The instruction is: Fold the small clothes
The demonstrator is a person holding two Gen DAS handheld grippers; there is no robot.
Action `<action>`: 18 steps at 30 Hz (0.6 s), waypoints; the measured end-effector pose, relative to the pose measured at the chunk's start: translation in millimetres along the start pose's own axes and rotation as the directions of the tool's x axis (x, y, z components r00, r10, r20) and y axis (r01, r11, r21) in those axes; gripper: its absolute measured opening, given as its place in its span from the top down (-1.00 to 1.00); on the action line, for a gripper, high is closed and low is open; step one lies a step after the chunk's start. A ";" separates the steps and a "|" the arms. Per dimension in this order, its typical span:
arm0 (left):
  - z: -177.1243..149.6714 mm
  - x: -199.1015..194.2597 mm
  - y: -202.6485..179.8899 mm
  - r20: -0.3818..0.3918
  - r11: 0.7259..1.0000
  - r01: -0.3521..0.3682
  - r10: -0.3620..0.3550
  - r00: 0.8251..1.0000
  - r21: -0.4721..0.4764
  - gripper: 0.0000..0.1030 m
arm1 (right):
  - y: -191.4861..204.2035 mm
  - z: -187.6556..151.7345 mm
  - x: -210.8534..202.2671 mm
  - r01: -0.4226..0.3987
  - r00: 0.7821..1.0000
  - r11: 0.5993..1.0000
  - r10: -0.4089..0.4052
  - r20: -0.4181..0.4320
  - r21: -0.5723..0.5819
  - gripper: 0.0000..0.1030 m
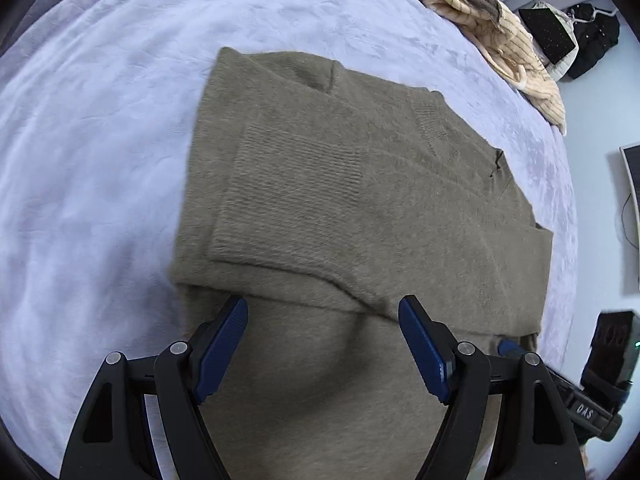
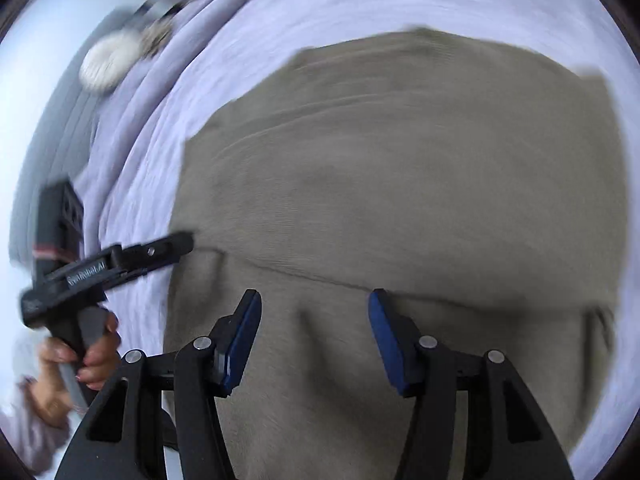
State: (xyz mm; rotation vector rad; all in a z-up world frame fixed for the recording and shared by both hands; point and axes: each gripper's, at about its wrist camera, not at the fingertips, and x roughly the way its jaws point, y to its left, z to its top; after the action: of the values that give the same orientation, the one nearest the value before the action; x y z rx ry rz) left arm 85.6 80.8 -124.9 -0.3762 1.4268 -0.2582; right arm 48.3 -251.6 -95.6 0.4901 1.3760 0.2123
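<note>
A: What is the left tool (image 1: 323,305) doing?

B: Its jaws stand wide apart over the sweater (image 1: 360,184), pointing steeply down. Nothing is pinched between the blue pads (image 1: 222,350). The knit lies under and between them, and I cannot tell whether the tips touch it.

A: And the right tool (image 2: 314,300)?

B: Also released, with a clear gap between its pads (image 2: 386,342) and only flat fabric showing behind that gap. Its view is smeared by motion blur, so whether it touches the cloth is not clear.

A: Where does the sweater lie?

B: Spread on the bed, on a pale lilac blanket (image 1: 100,140). It is olive and fuzzy, already partly folded: a ribbed sleeve lies across the body, and a folded edge runs crosswise just beyond the tips of both tools. In the right wrist view the sweater (image 2: 400,168) fills most of the frame, and the left tool (image 2: 120,260) shows at the garment's left edge, gripped by a hand (image 2: 86,354).

A: Anything else on the bed?

B: A heap of other clothes (image 1: 500,32), cream ribbed knit with grey over it, lies at the far corner, well apart from the sweater. Beyond it are dark items too small to tell.

A: Any baskets or boxes?

B: I see no container holding clothes.
</note>
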 end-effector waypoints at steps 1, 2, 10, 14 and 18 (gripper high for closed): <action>1.7 -0.2 -1.7 0.009 1.000 -0.004 0.004 1.000 -0.006 -0.53 | -17.8 -2.6 -9.7 -0.013 1.000 0.997 0.011 0.022 0.075 -0.16; 4.2 -0.9 -2.1 0.021 1.000 -0.012 0.012 1.000 -0.016 -0.53 | -37.2 -5.5 -18.6 -0.033 0.999 0.987 0.026 0.048 0.159 -0.16; 23.4 -17.5 -2.0 0.115 0.992 -0.129 0.129 0.985 -0.015 -0.53 | -135.5 -14.4 -35.2 -0.318 0.937 0.754 0.159 0.310 0.575 -0.15; 31.7 -4.7 0.9 0.072 0.986 -0.169 0.169 0.983 -0.007 -0.53 | -137.5 -6.5 -26.8 -0.345 0.931 0.743 0.194 0.309 0.574 0.88; 26.8 -3.1 -8.4 0.097 0.978 -0.206 0.202 0.975 0.040 -0.53 | -145.7 -4.7 -55.4 -0.333 0.921 0.816 0.173 0.350 0.473 0.88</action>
State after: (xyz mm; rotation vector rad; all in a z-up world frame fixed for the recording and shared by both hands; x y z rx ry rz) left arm 112.1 76.9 -116.1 -0.1961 1.3537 -0.1072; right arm 13.0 -402.5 -112.9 1.1301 1.0589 -0.0295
